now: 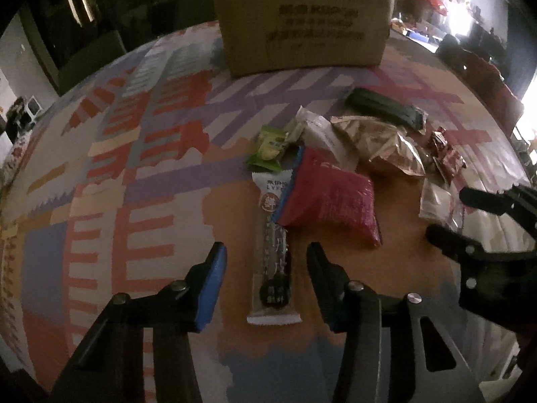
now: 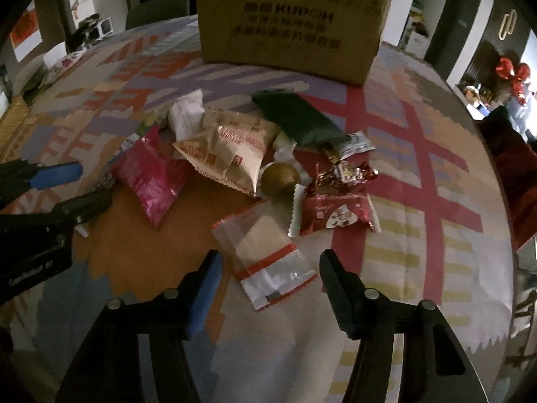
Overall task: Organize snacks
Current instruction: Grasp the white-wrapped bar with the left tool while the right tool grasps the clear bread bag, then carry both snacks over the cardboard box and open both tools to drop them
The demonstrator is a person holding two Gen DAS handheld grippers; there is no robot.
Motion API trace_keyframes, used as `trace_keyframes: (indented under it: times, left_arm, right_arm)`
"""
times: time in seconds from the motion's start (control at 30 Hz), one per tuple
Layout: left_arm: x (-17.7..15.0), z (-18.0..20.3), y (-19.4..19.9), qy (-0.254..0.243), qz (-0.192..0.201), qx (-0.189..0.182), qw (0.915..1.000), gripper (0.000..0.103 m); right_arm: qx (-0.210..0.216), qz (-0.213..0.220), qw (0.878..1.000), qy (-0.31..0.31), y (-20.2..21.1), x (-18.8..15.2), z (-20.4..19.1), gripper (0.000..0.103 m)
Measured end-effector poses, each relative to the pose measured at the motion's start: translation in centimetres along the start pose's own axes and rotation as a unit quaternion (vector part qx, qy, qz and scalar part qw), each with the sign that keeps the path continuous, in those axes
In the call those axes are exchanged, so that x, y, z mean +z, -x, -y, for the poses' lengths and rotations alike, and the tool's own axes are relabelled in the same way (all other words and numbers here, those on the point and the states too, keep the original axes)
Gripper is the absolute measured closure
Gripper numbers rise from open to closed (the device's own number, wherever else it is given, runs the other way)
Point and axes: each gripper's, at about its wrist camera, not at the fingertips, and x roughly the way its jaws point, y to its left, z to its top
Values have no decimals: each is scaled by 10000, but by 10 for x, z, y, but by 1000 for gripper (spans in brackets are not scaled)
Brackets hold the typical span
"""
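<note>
A pile of snacks lies on a patterned tablecloth (image 1: 134, 174). My left gripper (image 1: 266, 255) is open and straddles a long white bar packet (image 1: 272, 208) without touching it; its top end is tucked under a red bag (image 1: 332, 194). My right gripper (image 2: 271, 258) is also open, with a clear packet with red stripes (image 2: 265, 252) lying between its fingers, pads apart from it. Each gripper shows in the other's view: the right gripper (image 1: 448, 213) at the right edge, the left gripper (image 2: 87, 186) at the left beside the red bag (image 2: 151, 174).
A cardboard box (image 1: 302, 23) stands at the far side of the table, also in the right wrist view as the box (image 2: 288, 23). Beige bags (image 2: 228, 151), a dark green packet (image 2: 298, 121), a gold ball (image 2: 280, 176), a red packet (image 2: 335, 215) and a green packet (image 1: 268, 147) fill the pile.
</note>
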Motion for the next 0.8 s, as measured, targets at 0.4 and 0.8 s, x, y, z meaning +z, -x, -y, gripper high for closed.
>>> trace_keyframes:
  times: [0.4, 0.8]
  left_arm:
    - [6, -3, -13, 237, -189, -323, 9990, 81]
    - [-2, -7, 19, 425, 41, -154, 9990, 82]
  right_arm:
    - [294, 11, 9995, 110, -6, 10, -2, 55]
    - [700, 86, 9975, -6, 25, 11, -13, 65]
